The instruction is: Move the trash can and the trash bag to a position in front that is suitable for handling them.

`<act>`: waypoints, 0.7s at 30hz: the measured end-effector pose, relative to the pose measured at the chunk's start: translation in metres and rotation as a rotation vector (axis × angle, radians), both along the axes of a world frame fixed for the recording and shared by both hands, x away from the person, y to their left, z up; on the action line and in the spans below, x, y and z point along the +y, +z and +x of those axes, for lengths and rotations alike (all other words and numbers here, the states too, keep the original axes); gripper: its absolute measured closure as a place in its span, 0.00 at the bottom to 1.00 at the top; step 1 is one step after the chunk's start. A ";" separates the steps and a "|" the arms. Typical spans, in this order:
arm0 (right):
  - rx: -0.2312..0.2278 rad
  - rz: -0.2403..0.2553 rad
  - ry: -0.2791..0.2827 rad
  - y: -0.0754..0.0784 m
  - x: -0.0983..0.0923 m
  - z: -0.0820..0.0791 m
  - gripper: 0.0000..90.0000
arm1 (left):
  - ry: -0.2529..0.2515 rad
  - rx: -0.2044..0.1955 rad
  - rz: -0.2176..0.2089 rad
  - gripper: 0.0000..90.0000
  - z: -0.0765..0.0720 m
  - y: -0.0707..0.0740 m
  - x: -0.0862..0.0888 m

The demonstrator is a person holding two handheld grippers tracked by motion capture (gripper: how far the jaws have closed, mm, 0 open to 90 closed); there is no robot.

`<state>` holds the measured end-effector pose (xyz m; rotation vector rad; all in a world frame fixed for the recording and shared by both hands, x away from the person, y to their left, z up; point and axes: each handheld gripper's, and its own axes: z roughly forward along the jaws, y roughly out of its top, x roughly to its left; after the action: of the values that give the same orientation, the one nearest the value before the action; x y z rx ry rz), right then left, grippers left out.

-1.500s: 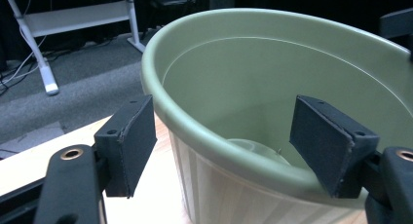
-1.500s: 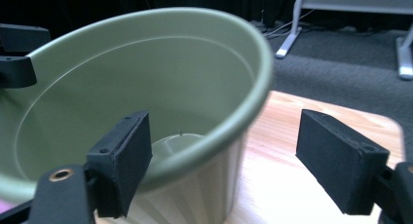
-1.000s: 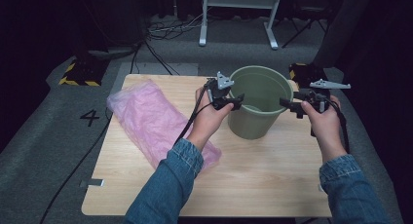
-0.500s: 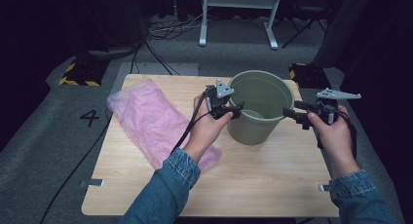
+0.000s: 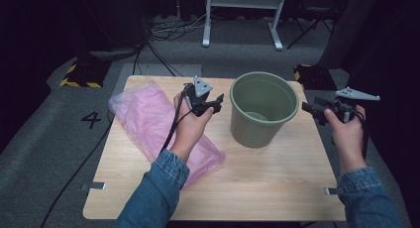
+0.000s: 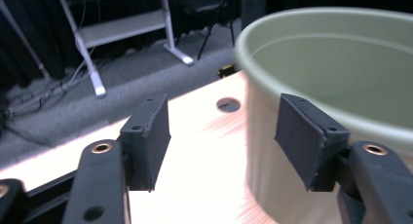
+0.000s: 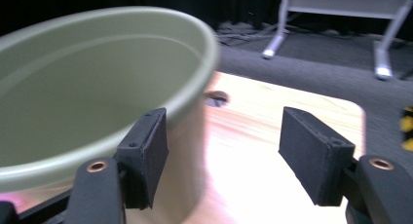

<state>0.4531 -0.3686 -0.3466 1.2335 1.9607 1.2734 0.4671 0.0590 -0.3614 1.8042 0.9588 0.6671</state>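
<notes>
Hands have drawn back from the green bucket (image 5: 261,109) — left gripper (image 5: 212,103) and right gripper (image 5: 311,109) now flank it, jaws released, nothing held. Left jaws have just been closing slightly, right reopening; next grab is probably the pink bag (image 5: 148,120) left of the bucket.

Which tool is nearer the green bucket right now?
The left tool, just off the green bucket's rim; the right tool sits farther out, past the table edge.

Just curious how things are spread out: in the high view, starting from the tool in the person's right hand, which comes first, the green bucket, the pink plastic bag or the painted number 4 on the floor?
1. Green plastic bucket, table centre.
2. Pink plastic bag, table's left.
3. Painted number 4, floor far left.
</notes>
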 end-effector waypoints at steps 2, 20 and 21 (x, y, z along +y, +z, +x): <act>0.015 -0.026 -0.025 -0.011 0.001 0.013 0.36 | -0.002 0.026 -0.003 0.42 0.015 -0.015 -0.003; 0.046 -0.079 0.017 -0.066 0.022 0.039 0.50 | -0.088 0.088 -0.014 0.58 0.028 -0.064 -0.039; 0.046 -0.079 0.017 -0.066 0.022 0.039 0.50 | -0.091 0.090 -0.013 0.58 0.026 -0.065 -0.038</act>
<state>0.4922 -0.3463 -0.4124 1.2205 2.0374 1.1739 0.4928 0.0206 -0.4262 1.8679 0.9322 0.5259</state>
